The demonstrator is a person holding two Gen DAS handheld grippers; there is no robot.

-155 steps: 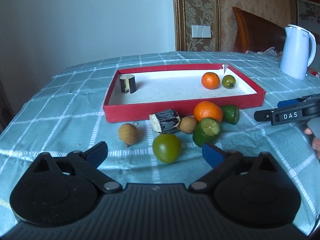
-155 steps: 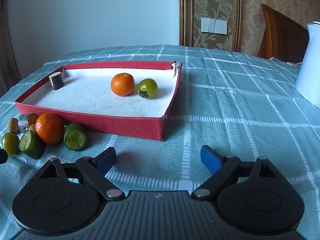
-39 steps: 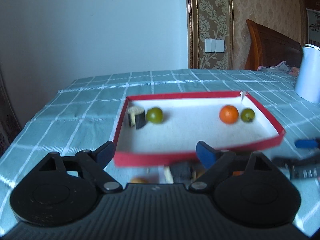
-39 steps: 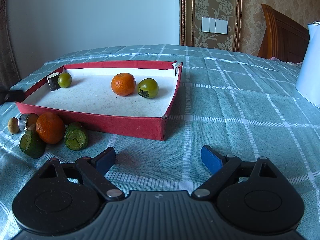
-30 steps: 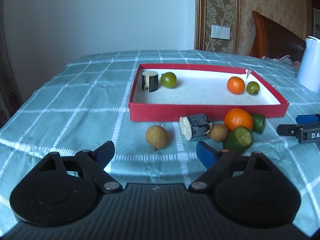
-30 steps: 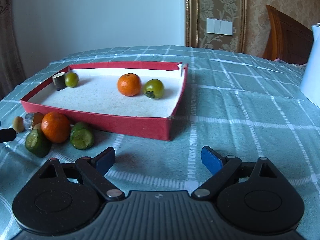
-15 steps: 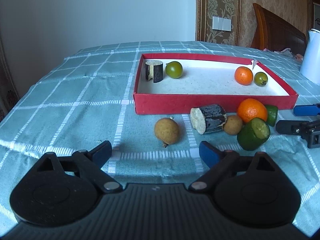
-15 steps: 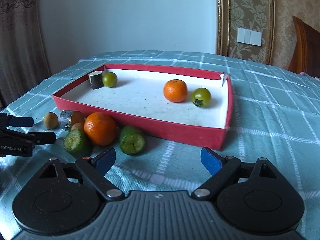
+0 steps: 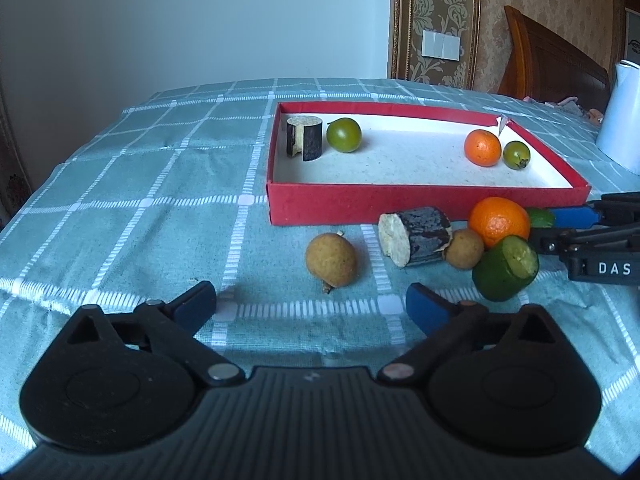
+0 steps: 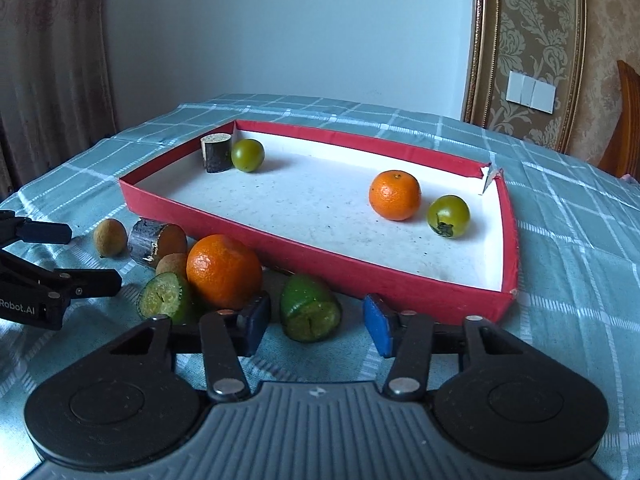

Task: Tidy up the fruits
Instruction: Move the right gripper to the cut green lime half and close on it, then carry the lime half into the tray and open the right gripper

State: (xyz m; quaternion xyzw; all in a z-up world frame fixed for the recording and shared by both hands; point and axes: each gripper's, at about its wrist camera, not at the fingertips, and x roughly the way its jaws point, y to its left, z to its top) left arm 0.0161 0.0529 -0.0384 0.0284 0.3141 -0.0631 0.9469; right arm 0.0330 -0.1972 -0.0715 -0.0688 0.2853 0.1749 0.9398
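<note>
The right gripper (image 10: 316,326) is closing, its blue pads either side of a cut lime (image 10: 310,307) that lies on the table (image 10: 580,264) just in front of the red tray (image 10: 280,236); gaps show on both sides, so the pads do not yet press it. The left gripper (image 9: 311,303) is opening, nearly at its widest, with nothing between its fingers — it hovers over bare cloth just short of a brown longan (image 9: 331,259).

Outside the tray, along its near wall, lies a cluster: a dark bark-covered stub (image 9: 416,236) on its side, a second small longan (image 9: 464,249) touching it, an orange (image 9: 499,222) behind that, and another cut lime (image 9: 506,268) leaning against the orange with its cut face up. The first longan sits a little apart from these, toward the table's left edge.

Inside the tray, at its far left corner, an upright stub (image 9: 304,138) stands just beside a green fruit (image 9: 344,135). At the far right corner a smaller orange (image 9: 482,147) sits close beside another green fruit (image 9: 516,155), near a torn flap in the tray's wall. A white kettle (image 9: 622,116) stands near the table's right edge — well apart from the tray.
</note>
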